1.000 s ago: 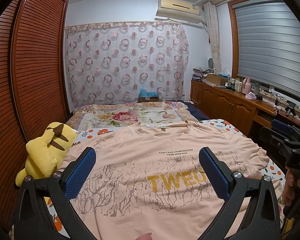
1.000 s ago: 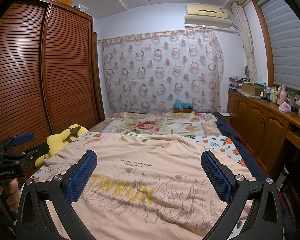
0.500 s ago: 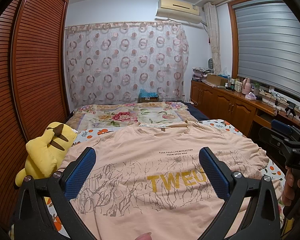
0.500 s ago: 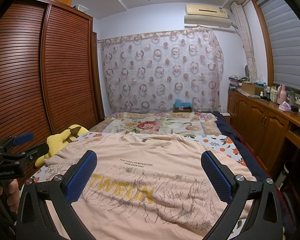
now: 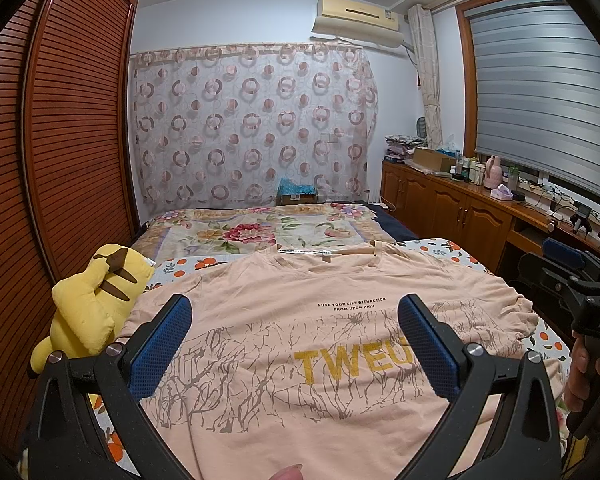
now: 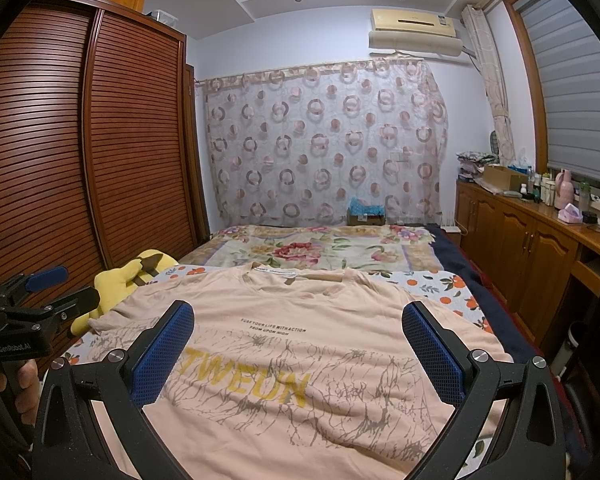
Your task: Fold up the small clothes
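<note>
From the left wrist view I have the left gripper (image 5: 294, 340) hovering with jaws wide and empty above the peach T-shirt (image 5: 300, 344), which lies flat and print-up on the bed (image 5: 440, 246) beside a yellow plush toy (image 5: 96, 304); I judge folding hasn't begun, so next I need a sleeve or side edge pinched. From the right wrist view the right gripper (image 6: 298, 344) is likewise spread wide over the shirt; a floral quilt (image 6: 320, 248), patterned curtain (image 6: 324, 140) and louvred wardrobe (image 6: 80, 140) frame the room.

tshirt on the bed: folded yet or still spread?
Spread. The t-shirt lies flat, print up, on the bed, collar at the far end, both sleeves out, no fold in view. Its near hem is out of frame.
</note>
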Demonstrator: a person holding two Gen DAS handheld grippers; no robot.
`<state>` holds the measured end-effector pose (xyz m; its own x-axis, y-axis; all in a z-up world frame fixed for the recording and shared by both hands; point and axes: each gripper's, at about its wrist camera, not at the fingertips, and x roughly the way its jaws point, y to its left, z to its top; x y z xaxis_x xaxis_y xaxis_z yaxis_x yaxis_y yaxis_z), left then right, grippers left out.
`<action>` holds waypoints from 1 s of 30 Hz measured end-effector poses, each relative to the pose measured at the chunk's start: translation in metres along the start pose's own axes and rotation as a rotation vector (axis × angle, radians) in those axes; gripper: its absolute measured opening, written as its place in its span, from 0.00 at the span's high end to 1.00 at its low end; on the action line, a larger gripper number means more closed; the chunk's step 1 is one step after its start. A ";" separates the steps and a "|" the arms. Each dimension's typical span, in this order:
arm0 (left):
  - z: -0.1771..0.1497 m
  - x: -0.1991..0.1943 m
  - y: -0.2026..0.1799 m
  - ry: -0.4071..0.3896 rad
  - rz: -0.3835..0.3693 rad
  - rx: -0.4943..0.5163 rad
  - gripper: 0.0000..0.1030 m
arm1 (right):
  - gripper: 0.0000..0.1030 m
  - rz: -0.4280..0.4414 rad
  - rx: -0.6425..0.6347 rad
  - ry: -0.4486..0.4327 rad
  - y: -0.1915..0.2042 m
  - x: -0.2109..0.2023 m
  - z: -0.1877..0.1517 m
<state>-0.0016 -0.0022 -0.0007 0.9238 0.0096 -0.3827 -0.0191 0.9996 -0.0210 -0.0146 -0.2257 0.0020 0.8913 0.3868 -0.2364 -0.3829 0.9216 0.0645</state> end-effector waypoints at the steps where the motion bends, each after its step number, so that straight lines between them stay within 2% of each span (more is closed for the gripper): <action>1: 0.000 0.000 0.000 0.001 0.001 0.000 0.00 | 0.00 0.001 0.000 0.000 0.000 0.000 0.000; 11: 0.000 0.000 0.000 0.000 0.000 0.000 0.00 | 0.00 0.005 0.001 0.003 0.002 0.000 -0.001; 16: 0.000 0.002 0.004 0.011 0.005 -0.001 0.00 | 0.00 0.045 0.004 0.024 0.003 0.009 -0.003; 19: 0.003 0.007 0.026 0.030 0.012 -0.009 0.00 | 0.00 0.055 -0.007 0.048 0.004 0.017 -0.006; 30: -0.018 0.029 0.060 0.118 0.034 -0.020 0.00 | 0.00 0.061 -0.027 0.141 0.001 0.042 -0.012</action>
<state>0.0169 0.0577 -0.0297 0.8713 0.0390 -0.4892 -0.0582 0.9980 -0.0241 0.0200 -0.2092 -0.0194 0.8237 0.4323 -0.3671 -0.4438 0.8943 0.0574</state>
